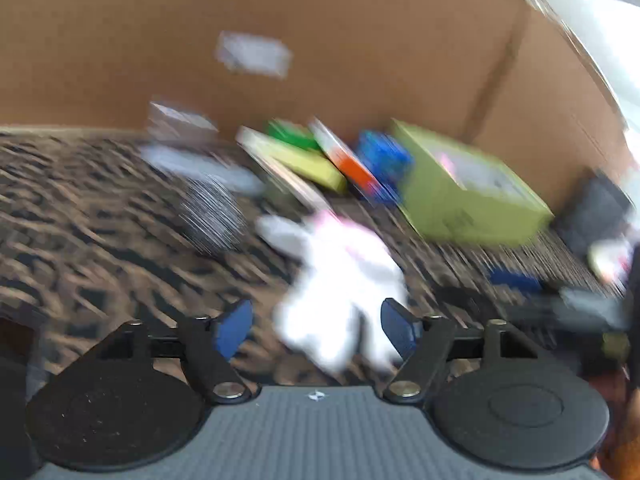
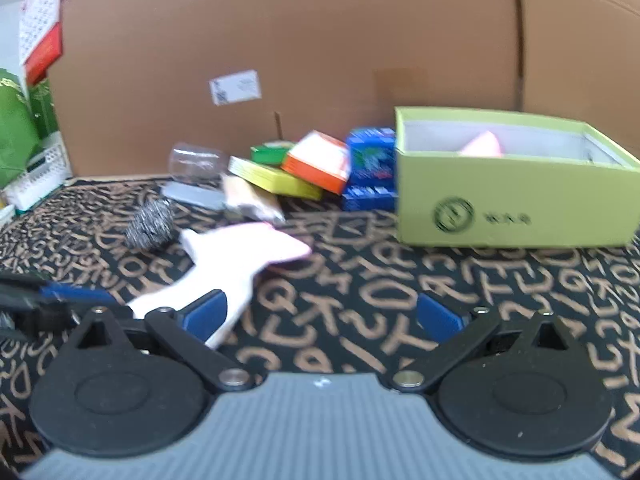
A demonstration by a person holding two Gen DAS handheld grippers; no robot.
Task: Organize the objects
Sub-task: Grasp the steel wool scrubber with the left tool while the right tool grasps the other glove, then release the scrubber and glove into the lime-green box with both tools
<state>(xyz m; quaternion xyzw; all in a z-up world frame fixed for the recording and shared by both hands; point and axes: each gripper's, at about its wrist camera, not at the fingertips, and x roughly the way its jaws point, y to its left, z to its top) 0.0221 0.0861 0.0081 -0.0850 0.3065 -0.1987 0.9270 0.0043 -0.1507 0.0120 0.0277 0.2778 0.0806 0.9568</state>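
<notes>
A white and pink cloth (image 2: 236, 264) lies crumpled on the letter-patterned table (image 2: 360, 300), near a steel scourer (image 2: 150, 224) and well left of the open green box (image 2: 516, 200). The left tongs (image 1: 316, 330) stand apart just before the cloth, blurred. The right tongs (image 2: 322, 316) are spread wide, holding nothing. Small coloured boxes (image 2: 316, 164) crowd beside the green box, against a cardboard wall (image 2: 320, 40).

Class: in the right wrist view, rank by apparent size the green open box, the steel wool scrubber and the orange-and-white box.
1. green open box, clearly largest.
2. orange-and-white box.
3. steel wool scrubber; close to the orange-and-white box and nearer the camera, so unsure.
</notes>
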